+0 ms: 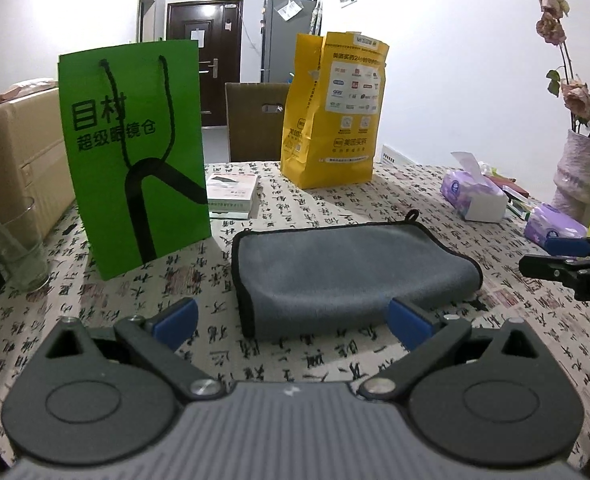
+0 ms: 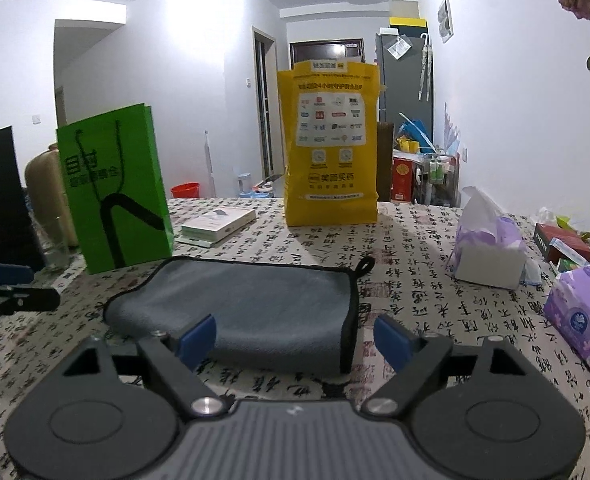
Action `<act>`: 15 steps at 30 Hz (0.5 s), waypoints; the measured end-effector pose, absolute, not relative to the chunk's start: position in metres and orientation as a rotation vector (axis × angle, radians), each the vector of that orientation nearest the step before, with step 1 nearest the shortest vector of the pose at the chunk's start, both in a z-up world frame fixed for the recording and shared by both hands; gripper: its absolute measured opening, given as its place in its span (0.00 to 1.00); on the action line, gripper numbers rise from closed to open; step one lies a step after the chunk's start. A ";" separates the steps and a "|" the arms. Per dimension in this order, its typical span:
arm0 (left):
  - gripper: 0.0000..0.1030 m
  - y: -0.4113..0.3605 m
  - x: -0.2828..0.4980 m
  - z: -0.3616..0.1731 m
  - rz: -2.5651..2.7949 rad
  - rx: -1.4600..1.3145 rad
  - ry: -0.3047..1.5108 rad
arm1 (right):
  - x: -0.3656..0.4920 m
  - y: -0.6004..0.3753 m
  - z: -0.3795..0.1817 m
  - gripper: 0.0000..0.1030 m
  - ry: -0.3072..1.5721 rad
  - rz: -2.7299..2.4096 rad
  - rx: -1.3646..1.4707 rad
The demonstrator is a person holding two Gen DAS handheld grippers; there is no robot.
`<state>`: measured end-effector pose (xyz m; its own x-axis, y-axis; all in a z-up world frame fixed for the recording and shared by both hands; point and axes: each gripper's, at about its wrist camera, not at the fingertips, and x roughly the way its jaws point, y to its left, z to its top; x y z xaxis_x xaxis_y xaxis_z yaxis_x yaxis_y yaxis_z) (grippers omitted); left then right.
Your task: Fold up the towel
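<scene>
A grey towel (image 1: 347, 276) with black edging and a small hanging loop lies folded on the calligraphy-print tablecloth (image 1: 315, 360). In the right wrist view the towel (image 2: 255, 312) lies just ahead of the fingers. My left gripper (image 1: 295, 322) is open and empty, hovering at the towel's near left corner. My right gripper (image 2: 295, 338) is open and empty at the towel's near right corner. The right gripper also shows at the right edge of the left wrist view (image 1: 567, 258). The left gripper shows at the left edge of the right wrist view (image 2: 11, 288).
A green paper bag (image 1: 135, 160) stands behind the towel on the left, a yellow bag (image 1: 335, 112) at the back. A glass (image 1: 15, 248) sits far left. Tissue packs (image 1: 475, 196), a small book (image 1: 233, 196) and a vase of dried flowers (image 1: 579, 176) stand nearby.
</scene>
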<state>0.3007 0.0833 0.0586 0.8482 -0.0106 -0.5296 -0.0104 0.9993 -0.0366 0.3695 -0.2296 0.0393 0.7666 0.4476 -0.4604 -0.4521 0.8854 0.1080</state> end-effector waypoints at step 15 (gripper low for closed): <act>1.00 0.075 0.241 0.061 0.002 -0.046 0.535 | 0.310 -0.236 0.044 0.85 0.476 0.497 -0.023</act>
